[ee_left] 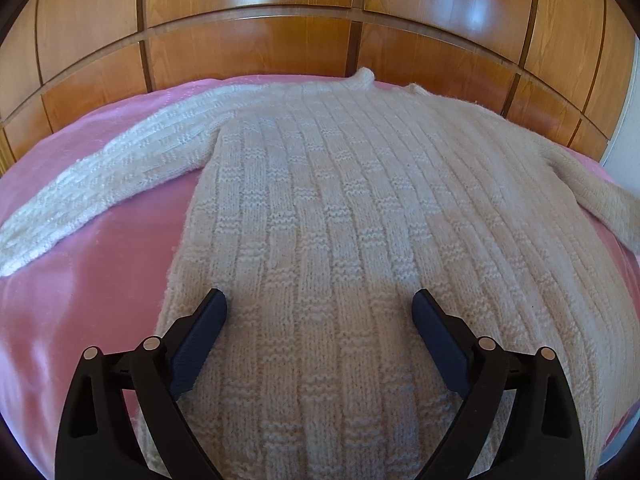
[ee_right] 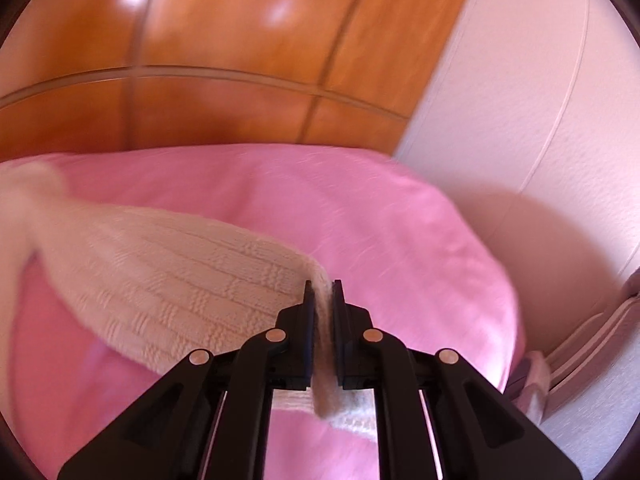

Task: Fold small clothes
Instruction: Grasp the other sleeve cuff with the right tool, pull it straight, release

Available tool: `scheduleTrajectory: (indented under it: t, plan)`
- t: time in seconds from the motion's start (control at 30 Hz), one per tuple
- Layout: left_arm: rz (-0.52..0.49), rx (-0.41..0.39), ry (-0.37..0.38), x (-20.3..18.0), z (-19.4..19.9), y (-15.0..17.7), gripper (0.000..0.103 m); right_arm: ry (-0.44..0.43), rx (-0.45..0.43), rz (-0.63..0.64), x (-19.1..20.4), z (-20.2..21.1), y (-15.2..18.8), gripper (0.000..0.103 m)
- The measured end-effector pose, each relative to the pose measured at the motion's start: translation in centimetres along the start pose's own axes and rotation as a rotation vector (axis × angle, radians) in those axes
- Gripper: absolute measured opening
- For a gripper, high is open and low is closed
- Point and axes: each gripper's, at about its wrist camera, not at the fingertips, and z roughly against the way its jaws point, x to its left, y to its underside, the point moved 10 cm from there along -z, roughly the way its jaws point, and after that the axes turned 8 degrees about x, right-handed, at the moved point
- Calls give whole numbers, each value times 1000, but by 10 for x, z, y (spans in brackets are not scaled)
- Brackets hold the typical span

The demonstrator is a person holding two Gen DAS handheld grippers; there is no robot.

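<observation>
A cream knitted sweater (ee_left: 340,200) lies flat on a pink bedspread (ee_left: 88,280), its neck toward the wooden headboard and one sleeve (ee_left: 100,184) spread out to the left. My left gripper (ee_left: 320,300) hovers just above the sweater's lower body, jaws wide apart, nothing between them. In the right wrist view my right gripper (ee_right: 321,286) is shut on the end of the other sleeve (ee_right: 180,288), which hangs lifted off the bedspread (ee_right: 360,220) and stretches away to the left. The picture there is blurred by motion.
A glossy wooden headboard (ee_left: 280,40) runs along the far edge of the bed. A white textured wall (ee_right: 540,120) stands to the right of the bed, with pale furniture parts (ee_right: 600,340) low at the right edge.
</observation>
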Motion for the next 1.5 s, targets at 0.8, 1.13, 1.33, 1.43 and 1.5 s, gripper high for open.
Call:
scheduleTrajectory:
  t: [0.8, 1.13, 1.33, 1.43, 1.5]
  plan:
    - [3, 10, 37, -2, 1, 1, 99, -737, 148, -131, 152, 100, 96, 72]
    - [100, -47, -30, 59, 51, 46, 99, -887, 231, -49, 181, 152, 164, 57]
    - [75, -47, 7, 51, 63, 75, 64, -999, 278, -61, 192, 175, 183, 20]
    - [28, -22, 96, 28, 67, 79, 21, -1007, 265, -41, 196, 186, 182, 14]
    - [7, -18, 110, 22, 71, 79, 9, -1005, 245, -29, 194, 193, 177, 13]
